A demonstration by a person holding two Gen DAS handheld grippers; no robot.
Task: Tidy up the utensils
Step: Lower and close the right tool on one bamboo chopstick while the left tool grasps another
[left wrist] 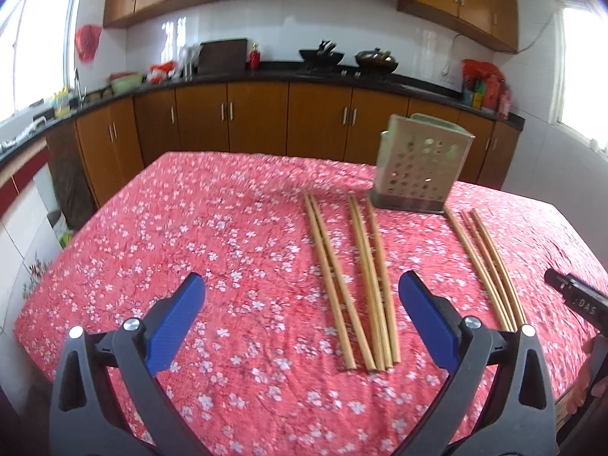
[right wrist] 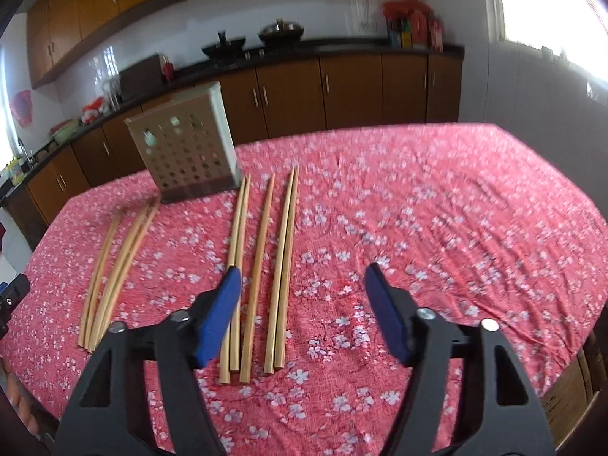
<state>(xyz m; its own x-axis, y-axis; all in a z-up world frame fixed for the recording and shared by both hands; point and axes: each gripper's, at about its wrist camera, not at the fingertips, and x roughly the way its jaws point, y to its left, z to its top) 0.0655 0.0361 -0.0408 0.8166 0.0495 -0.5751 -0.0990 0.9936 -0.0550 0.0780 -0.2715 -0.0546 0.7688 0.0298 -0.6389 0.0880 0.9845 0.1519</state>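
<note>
Desk (left wrist: 190, 228), red floral cloth. 1 perforated holder (left wrist: 418, 167), upright at the far side. Chopsticks, lying loose in front of it: 8 counted, as 1 group of 5 (left wrist: 357, 285) and 1 group of 3 (left wrist: 486, 269), well apart. Left claw (left wrist: 300, 300): wide open, empty, above bare cloth. Right claw (right wrist: 302, 296): jaws apart, empty, gripping nothing, just right of the chopsticks.

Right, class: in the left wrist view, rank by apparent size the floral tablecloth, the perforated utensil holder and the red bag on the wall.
1. floral tablecloth
2. perforated utensil holder
3. red bag, though it hangs farthest from the camera, so its true size is unsure.
</note>
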